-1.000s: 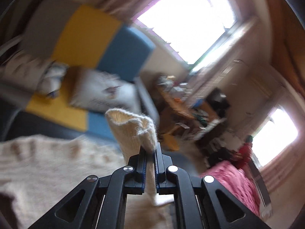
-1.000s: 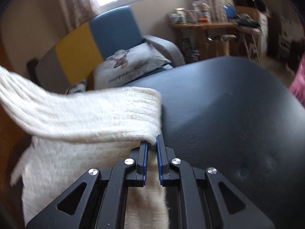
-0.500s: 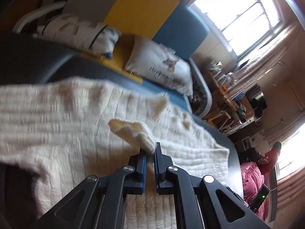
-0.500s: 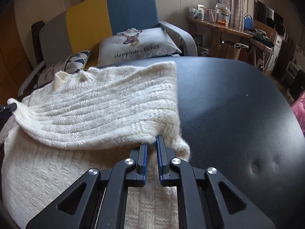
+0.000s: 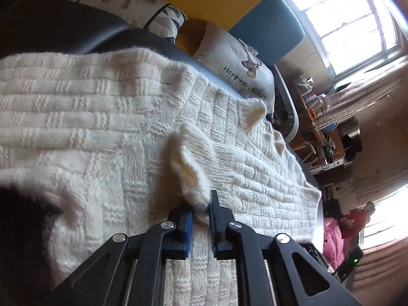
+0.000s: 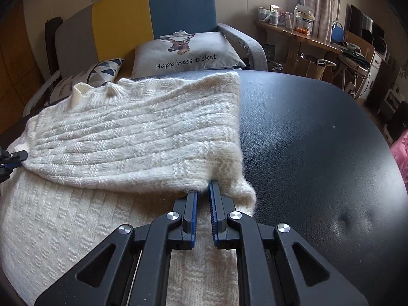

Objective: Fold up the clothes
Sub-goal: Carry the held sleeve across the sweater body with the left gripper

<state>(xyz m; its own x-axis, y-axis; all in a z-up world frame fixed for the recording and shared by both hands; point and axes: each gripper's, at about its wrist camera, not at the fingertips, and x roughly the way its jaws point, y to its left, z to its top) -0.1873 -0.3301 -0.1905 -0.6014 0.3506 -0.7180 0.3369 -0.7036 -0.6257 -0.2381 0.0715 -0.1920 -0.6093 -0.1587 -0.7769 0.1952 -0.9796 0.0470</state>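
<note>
Right wrist view: a cream knitted sweater (image 6: 132,132) lies on a black padded leather surface (image 6: 318,153), its upper half folded over the lower so that a doubled layer rests on a single one. The right gripper (image 6: 202,191) is clenched on the near right corner of the folded layer; the blue pads pinch the fuzzy hem, which appears to be why that corner sits slightly bunched and not flat. At the far left edge of this view the left gripper (image 6: 12,156) meets the opposite end of the same folded edge, so the two grips stretch the fold line straight between them.

Left wrist view: the left gripper (image 5: 201,204) has its jaws opening; a tuft of the knit edge stands between the pads, touching the right one, and rises in a loose peak, which suggests that the fold is being set down and let go. The collar (image 5: 255,112) points up near the far edge of the sweater.

Beyond the surface stand a yellow-and-blue sofa (image 6: 178,7) and a grey cushion printed "Happiness ticket" (image 6: 183,51). No basket, box or other container for clothes is visible; the jars on the wooden side table (image 6: 293,35) are too small for their contents to be read.
</note>
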